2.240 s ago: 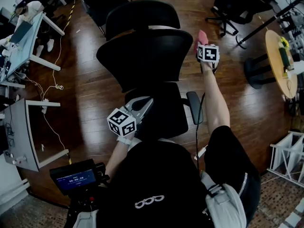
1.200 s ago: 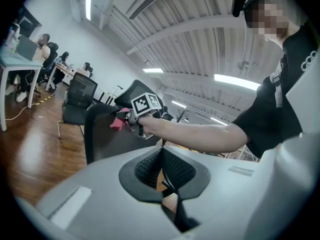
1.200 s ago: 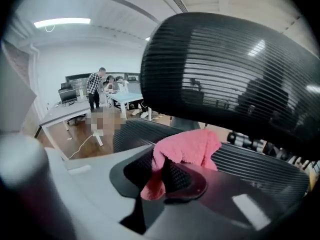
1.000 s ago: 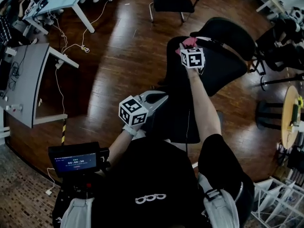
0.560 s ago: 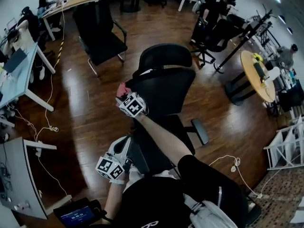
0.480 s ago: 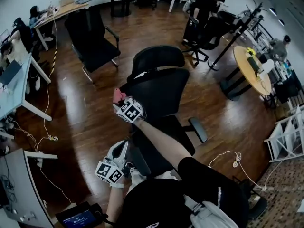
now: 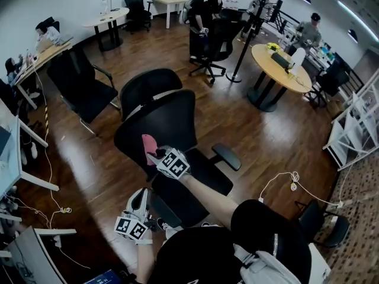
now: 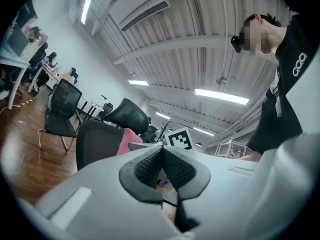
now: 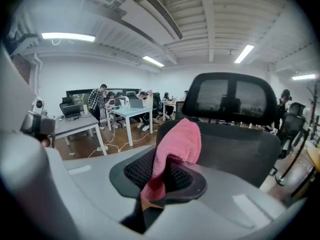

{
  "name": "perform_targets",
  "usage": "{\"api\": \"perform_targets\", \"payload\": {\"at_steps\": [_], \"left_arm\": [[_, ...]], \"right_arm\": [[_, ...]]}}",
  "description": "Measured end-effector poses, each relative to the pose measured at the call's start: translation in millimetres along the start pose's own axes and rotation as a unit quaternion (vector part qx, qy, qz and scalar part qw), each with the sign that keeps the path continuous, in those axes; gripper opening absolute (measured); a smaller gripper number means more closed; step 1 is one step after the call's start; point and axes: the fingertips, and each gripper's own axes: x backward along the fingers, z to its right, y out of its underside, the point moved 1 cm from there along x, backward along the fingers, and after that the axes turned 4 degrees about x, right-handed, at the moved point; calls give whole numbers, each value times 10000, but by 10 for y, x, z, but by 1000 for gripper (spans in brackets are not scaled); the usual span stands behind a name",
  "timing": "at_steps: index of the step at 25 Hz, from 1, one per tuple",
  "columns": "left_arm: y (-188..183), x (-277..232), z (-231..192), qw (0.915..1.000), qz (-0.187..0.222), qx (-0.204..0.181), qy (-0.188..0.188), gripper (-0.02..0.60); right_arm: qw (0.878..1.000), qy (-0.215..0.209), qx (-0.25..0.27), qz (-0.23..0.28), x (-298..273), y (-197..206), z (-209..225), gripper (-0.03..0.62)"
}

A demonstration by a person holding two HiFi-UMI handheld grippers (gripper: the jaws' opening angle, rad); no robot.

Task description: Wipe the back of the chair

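Note:
The black mesh office chair has a backrest (image 7: 160, 123), a headrest (image 7: 149, 86) and a seat (image 7: 190, 179). My right gripper (image 7: 155, 154) is shut on a pink cloth (image 7: 148, 145) at the backrest's lower left part. In the right gripper view the pink cloth (image 9: 178, 143) sticks up from the right gripper (image 9: 159, 176), with the backrest (image 9: 240, 151) and headrest (image 9: 227, 96) close behind. Whether cloth and mesh touch cannot be told. My left gripper (image 7: 141, 197) hangs low by the seat's near corner. In its own view the left gripper (image 8: 161, 166) is shut with nothing in it.
Another black chair (image 7: 80, 87) stands to the left and a third (image 7: 208, 43) behind. A round wooden table (image 7: 278, 64) is at the right and a white shelf (image 7: 349, 138) at the far right. A cable (image 7: 290, 182) lies on the wooden floor. Desks with people line the left wall.
The right gripper with the pink cloth has travelled from the backrest's right edge over its top to its left side, and now sits lower on the mesh. The left gripper stayed low by the seat.

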Motion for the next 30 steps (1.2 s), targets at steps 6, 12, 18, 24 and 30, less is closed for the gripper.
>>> {"api": "perform_targets", "payload": {"at_steps": [6, 12, 18, 24, 30], "left_arm": [[520, -299, 652, 9991, -404, -105, -52, -9], [1112, -337, 1313, 9979, -612, -50, -200, -9], [1325, -264, 1694, 9960, -854, -206, -128, -9], [1265, -112, 1756, 9936, -1014, -492, 52, -9], [1138, 280, 1588, 9936, -966, -583, -36, -9]], "right_arm": [[9985, 15, -548, 85, 1289, 702, -111, 44], [9962, -155, -862, 8, 2253, 1423, -554, 44], [9925, 166, -1174, 287, 2800, 1534, -740, 44], [9919, 425, -1113, 444, 2890, 1418, -1002, 44], [9919, 661, -995, 435, 2786, 1338, -1416, 44]]}}
